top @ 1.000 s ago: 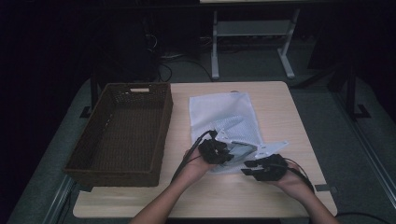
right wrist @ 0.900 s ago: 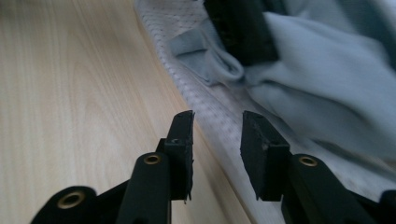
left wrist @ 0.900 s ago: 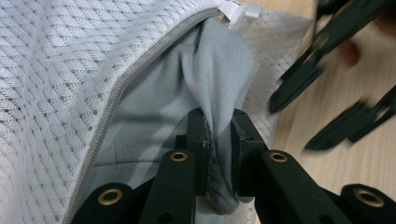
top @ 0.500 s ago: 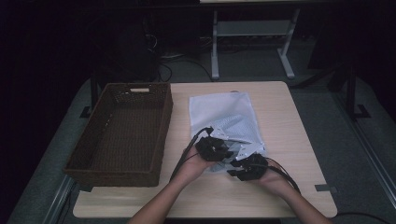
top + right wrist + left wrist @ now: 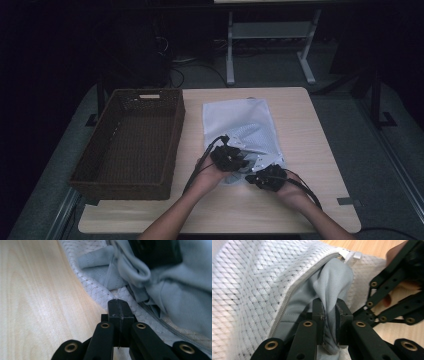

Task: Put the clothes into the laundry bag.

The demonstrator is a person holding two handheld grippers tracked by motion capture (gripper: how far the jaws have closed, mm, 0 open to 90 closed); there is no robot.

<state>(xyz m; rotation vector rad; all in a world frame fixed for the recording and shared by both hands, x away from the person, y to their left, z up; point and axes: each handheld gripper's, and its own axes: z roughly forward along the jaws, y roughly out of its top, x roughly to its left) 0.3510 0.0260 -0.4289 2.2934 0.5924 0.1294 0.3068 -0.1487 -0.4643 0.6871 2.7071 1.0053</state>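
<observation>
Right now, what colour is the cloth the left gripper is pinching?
Light grey cloth, best seen in the left gripper view.

Light wooden desk (image 5: 310, 130) is carrying two items. Dark brown wicker basket (image 5: 131, 142) is sitting along its left side; white mesh bag (image 5: 240, 120) is lying flat just right of it, near centre.

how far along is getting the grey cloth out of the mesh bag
Done: the mesh bag has its zipper open. In hand: the left tool is shut on a fold of the grey cloth at the opening, and the right tool is shut at the bag's near edge, apparently pinning the mesh. Left: most of the cloth is inside the bag, and the wicker basket beside it holds nothing.
</observation>
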